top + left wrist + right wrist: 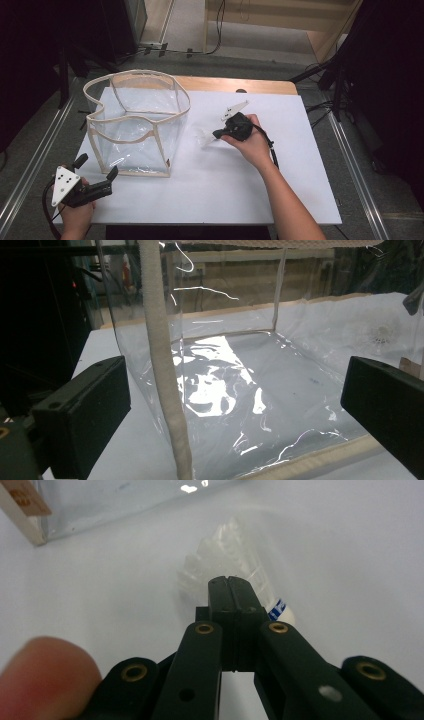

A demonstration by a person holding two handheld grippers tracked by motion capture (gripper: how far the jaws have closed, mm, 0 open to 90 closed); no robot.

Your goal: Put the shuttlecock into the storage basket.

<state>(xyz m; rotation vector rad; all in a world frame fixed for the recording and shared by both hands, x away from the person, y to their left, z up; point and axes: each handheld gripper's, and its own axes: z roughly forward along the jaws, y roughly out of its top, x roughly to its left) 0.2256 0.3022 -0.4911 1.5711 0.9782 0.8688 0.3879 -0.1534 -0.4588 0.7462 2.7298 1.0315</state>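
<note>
Shuttlecock (235, 562) lies on the white desk (225, 180) right at the tips of the right gripper (231, 582), its feather skirt fanning out beyond the jaws and its cork end with a blue band just to one side of them. Those jaws are pressed fully together; they seem to pinch the feathers near the cork, though the exact contact is hidden behind the tips. Judging by this, the pickup is at most just made: the shuttlecock has not left the desk, and carrying it over and dropping it in remain to do. Farther out, past the jaws, stands the clear plastic bag (137, 125) with beige trim, upright, its mouth open, and nothing visible inside. Left gripper (96, 175) rests at the bag's near corner, jaws spread wide with the corner seam (162, 365) between them but not touched, holding nothing.
</note>
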